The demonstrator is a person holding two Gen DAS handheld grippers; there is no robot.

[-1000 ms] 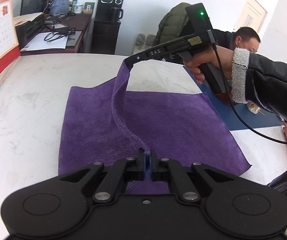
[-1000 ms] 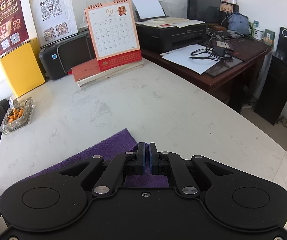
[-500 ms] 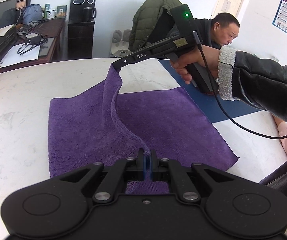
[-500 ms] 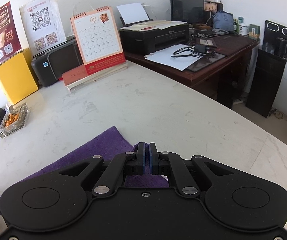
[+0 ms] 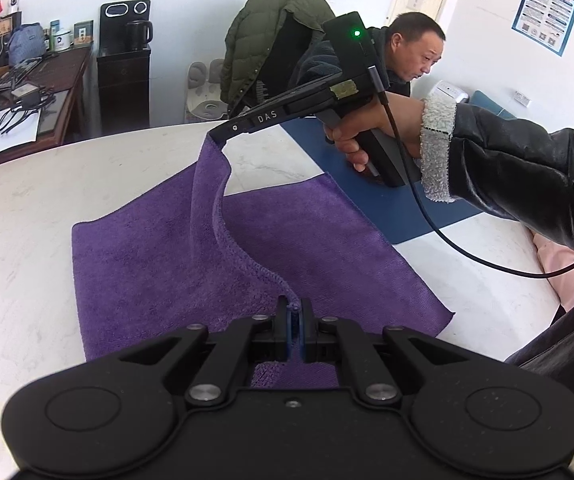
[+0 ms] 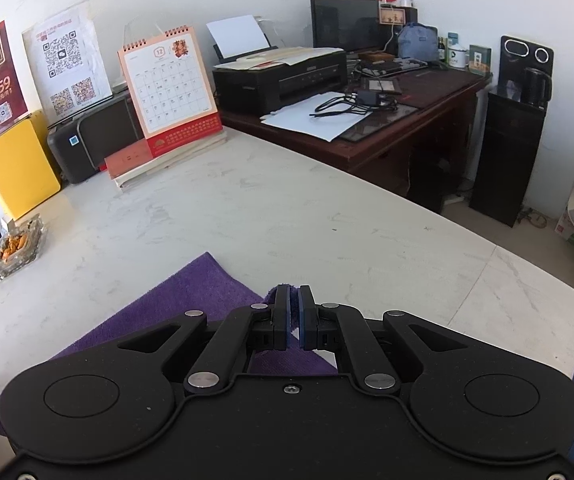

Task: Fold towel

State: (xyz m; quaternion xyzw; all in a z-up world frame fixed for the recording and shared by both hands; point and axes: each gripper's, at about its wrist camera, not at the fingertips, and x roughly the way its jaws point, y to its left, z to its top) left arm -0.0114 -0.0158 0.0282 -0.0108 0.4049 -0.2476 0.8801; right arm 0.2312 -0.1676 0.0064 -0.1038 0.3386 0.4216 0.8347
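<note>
Both grippers had swung round since a second earlier, carrying the lifted hem with them, so the calendar had slid toward nine o'clock in the right view. My left gripper was pinched narrow on the near corner of the purple towel; my right gripper, seen at one o'clock from the left camera, was clamped on the far corner. I judged both corners were held high so the hem could travel across as one straight edge and land square. Below, the rest of the towel lay flat on the pale marble table, a blue mat at three o'clock, a dark desk beyond.
</note>
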